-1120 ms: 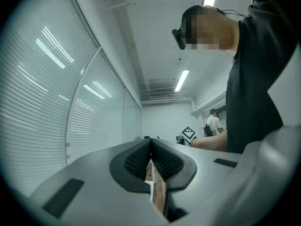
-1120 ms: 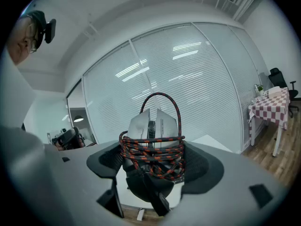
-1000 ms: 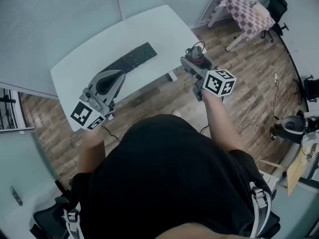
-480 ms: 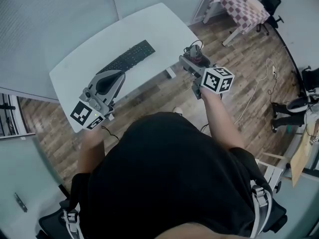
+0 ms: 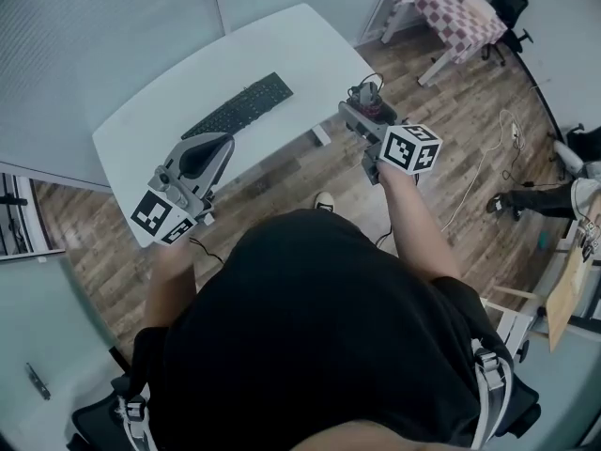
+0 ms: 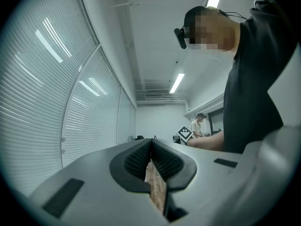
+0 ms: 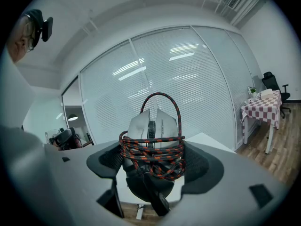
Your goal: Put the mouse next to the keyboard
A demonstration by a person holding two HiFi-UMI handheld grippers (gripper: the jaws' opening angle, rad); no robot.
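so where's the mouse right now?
The mouse sits in the right gripper, cable wound round it, off the right edge of the table, right of the keyboard.

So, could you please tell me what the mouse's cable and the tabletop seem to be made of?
Cable: a braided fabric sleeve, judging by its woven red-and-black pattern; matte.
Tabletop: a smooth, plain white surface, probably laminate or painted board; the look leaves it open.
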